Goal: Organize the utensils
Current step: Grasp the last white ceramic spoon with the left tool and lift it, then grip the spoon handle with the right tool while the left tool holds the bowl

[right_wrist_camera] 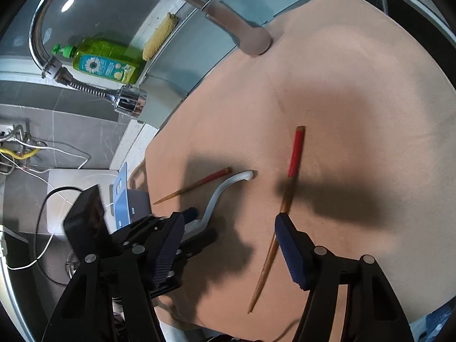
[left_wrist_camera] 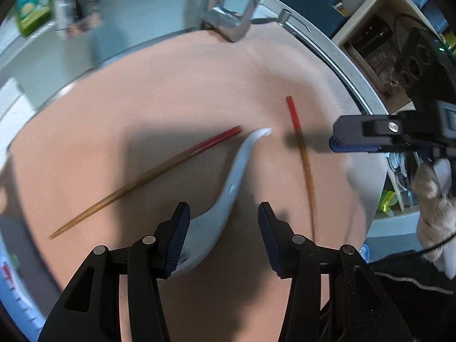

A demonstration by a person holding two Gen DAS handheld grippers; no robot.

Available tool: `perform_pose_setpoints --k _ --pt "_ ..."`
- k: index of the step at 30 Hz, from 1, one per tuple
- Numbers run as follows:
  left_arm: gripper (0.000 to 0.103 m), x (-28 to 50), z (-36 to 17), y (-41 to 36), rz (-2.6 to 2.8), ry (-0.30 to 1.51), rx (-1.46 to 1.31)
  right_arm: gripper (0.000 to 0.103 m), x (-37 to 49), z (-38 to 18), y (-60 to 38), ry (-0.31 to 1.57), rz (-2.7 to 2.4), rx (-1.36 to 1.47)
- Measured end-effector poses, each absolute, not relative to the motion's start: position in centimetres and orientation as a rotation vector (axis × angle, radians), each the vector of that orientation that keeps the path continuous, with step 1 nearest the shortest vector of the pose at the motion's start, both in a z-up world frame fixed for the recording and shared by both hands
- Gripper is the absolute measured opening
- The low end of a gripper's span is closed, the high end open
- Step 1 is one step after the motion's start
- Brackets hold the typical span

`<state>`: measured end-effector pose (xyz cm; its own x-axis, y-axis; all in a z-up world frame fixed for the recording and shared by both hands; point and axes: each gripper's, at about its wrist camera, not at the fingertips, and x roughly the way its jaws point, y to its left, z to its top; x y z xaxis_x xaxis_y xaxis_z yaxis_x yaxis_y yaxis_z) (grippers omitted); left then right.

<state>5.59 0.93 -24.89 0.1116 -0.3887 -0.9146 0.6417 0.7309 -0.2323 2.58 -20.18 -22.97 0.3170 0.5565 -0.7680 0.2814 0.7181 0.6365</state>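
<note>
A pale ceramic spoon [left_wrist_camera: 236,176] lies on the peach cloth [left_wrist_camera: 142,91], handle pointing away. Its bowl sits between the fingers of my left gripper [left_wrist_camera: 225,228], close against the left pad, with cloth showing between it and the right pad; the jaws stand open. One red-topped chopstick [left_wrist_camera: 148,179] lies slanted left of the spoon, and another [left_wrist_camera: 302,154] lies to its right. In the right wrist view my right gripper [right_wrist_camera: 228,248] is open, astride the lower half of that second chopstick [right_wrist_camera: 293,156], which runs just beside the right pad. The left gripper [right_wrist_camera: 196,225] and spoon [right_wrist_camera: 219,196] show at its left.
A chrome faucet [right_wrist_camera: 125,102] with a flexible spout arches over the back left. Behind it stand a green dish-soap bottle [right_wrist_camera: 105,59] and a yellow sponge [right_wrist_camera: 159,37]. Shelves with dark appliances [left_wrist_camera: 379,48] rise at the right. Cables [right_wrist_camera: 42,205] lie left of the cloth.
</note>
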Motion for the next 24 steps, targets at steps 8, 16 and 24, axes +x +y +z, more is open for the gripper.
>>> perform_pose_setpoints --k 8,16,24 --pt "0.049 6.5 -24.9 5.6 -0.687 1.279 0.137 0.062 3.8 -24.8 -18.1 1.335 0.251 0.834" --pt "0.049 6.2 -25.8 5.9 -0.716 1.304 0.094 0.061 5.5 -26.2 -15.9 1.388 0.252 0.809" --pt "0.049 4.9 -26.8 4.2 -0.751 1.335 0.145 0.053 7.5 -27.4 -14.1 1.424 0.224 0.752"
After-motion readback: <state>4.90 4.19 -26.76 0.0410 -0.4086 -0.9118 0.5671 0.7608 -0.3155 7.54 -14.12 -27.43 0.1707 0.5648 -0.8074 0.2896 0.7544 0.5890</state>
